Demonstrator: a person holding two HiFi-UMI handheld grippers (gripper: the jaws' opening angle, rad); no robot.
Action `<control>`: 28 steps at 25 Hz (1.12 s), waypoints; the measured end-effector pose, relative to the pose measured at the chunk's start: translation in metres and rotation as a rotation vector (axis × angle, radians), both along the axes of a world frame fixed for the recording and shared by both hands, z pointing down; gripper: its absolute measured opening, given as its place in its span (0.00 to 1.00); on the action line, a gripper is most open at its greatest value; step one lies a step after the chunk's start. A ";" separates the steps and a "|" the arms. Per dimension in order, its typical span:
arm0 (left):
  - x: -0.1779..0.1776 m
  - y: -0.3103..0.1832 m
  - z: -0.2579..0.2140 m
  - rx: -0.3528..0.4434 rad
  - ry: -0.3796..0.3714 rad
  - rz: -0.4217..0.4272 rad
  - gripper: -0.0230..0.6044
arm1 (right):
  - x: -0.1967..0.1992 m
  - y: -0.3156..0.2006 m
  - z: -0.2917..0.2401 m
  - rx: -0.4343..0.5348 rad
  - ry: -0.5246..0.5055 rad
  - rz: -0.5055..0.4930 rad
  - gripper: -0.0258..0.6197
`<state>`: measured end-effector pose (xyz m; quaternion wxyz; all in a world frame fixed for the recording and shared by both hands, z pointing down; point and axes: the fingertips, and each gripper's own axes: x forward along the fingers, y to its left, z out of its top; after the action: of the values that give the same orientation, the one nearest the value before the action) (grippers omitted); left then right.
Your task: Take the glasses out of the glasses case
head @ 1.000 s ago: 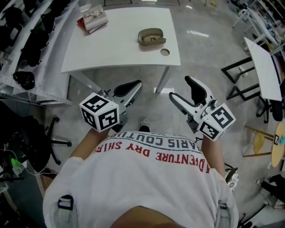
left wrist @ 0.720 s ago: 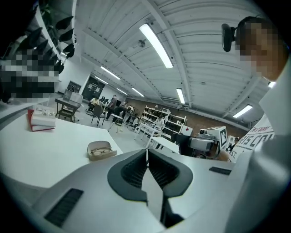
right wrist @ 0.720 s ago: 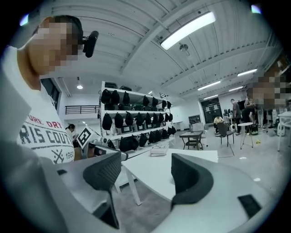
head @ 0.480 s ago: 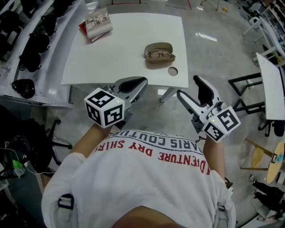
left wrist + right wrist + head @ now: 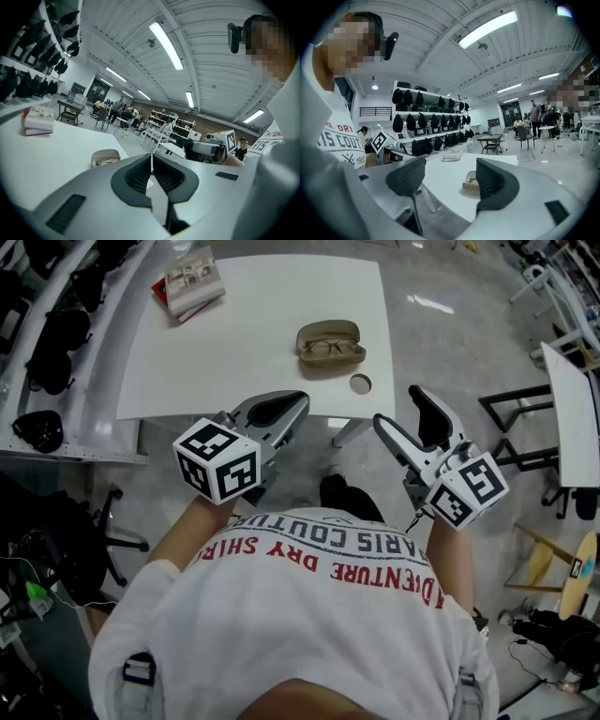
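An open tan glasses case (image 5: pixel 330 343) lies on the white table (image 5: pixel 234 352) near its right front corner, with the glasses (image 5: pixel 330 347) inside it. My left gripper (image 5: pixel 281 410) hovers at the table's front edge, shut and holding nothing. My right gripper (image 5: pixel 401 410) hangs open just off the front right corner, also holding nothing. In the left gripper view the case (image 5: pixel 106 157) shows beyond the shut gripper (image 5: pixel 151 157). Seen from the right gripper view, the case (image 5: pixel 468 180) sits partly behind the right jaw of the open gripper (image 5: pixel 450 177).
A stack of books (image 5: pixel 192 282) lies at the table's far left corner, and a round cable hole (image 5: pixel 360 384) is just in front of the case. Shelves with dark bags (image 5: pixel 47 352) run along the left. Another table (image 5: pixel 574 399) stands to the right.
Both grippers have come closer to the table's front edge as the person stepped forward. The case has not moved on the table.
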<state>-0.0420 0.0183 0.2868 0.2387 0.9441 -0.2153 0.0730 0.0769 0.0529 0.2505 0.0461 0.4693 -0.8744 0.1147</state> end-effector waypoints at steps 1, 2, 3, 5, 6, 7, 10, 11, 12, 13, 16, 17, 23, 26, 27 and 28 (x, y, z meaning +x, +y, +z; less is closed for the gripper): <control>0.001 -0.002 0.000 0.000 0.001 -0.004 0.09 | 0.001 -0.002 0.000 -0.001 0.002 -0.006 0.54; 0.003 -0.003 0.001 -0.002 0.001 -0.008 0.09 | 0.001 -0.004 0.001 -0.003 0.007 -0.015 0.54; 0.003 -0.005 0.002 -0.003 0.001 -0.014 0.09 | 0.001 -0.007 0.002 -0.006 0.012 -0.025 0.54; 0.004 -0.009 0.003 -0.006 -0.003 -0.028 0.09 | 0.000 -0.014 0.005 -0.015 0.017 -0.047 0.54; 0.004 -0.012 0.004 -0.008 -0.005 -0.035 0.09 | 0.000 -0.018 0.006 -0.021 0.016 -0.057 0.54; 0.005 -0.016 0.004 -0.009 -0.008 -0.043 0.09 | 0.001 -0.024 0.008 -0.027 0.013 -0.064 0.54; 0.011 -0.029 0.007 -0.020 -0.019 -0.062 0.09 | 0.007 -0.042 0.011 -0.042 0.001 -0.084 0.54; 0.013 -0.033 0.009 -0.023 -0.025 -0.067 0.09 | 0.009 -0.048 0.012 -0.046 -0.003 -0.093 0.54; 0.015 -0.038 0.010 -0.027 -0.031 -0.072 0.09 | 0.011 -0.054 0.014 -0.049 -0.005 -0.102 0.54; 0.017 -0.042 0.012 -0.031 -0.035 -0.077 0.09 | 0.012 -0.060 0.016 -0.053 -0.006 -0.112 0.54; 0.022 -0.057 0.017 -0.048 -0.042 -0.100 0.09 | 0.015 -0.081 0.024 -0.075 -0.006 -0.144 0.54; 0.024 -0.063 0.018 -0.055 -0.044 -0.109 0.09 | 0.016 -0.088 0.027 -0.084 -0.005 -0.155 0.54; 0.029 -0.096 0.031 -0.089 -0.055 -0.153 0.09 | 0.015 -0.125 0.047 -0.131 0.038 -0.225 0.54; 0.032 -0.109 0.039 -0.112 -0.055 -0.172 0.09 | 0.016 -0.141 0.061 -0.160 0.068 -0.249 0.54; 0.033 -0.113 0.042 -0.116 -0.056 -0.176 0.09 | 0.016 -0.146 0.065 -0.169 0.071 -0.257 0.54; 0.034 -0.117 0.044 -0.119 -0.058 -0.179 0.09 | 0.016 -0.151 0.069 -0.178 0.074 -0.265 0.54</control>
<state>-0.0078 -0.0988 0.3306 0.2937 0.9028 -0.3007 0.0912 0.0933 -0.0978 0.3194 0.1342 0.3476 -0.9128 0.1671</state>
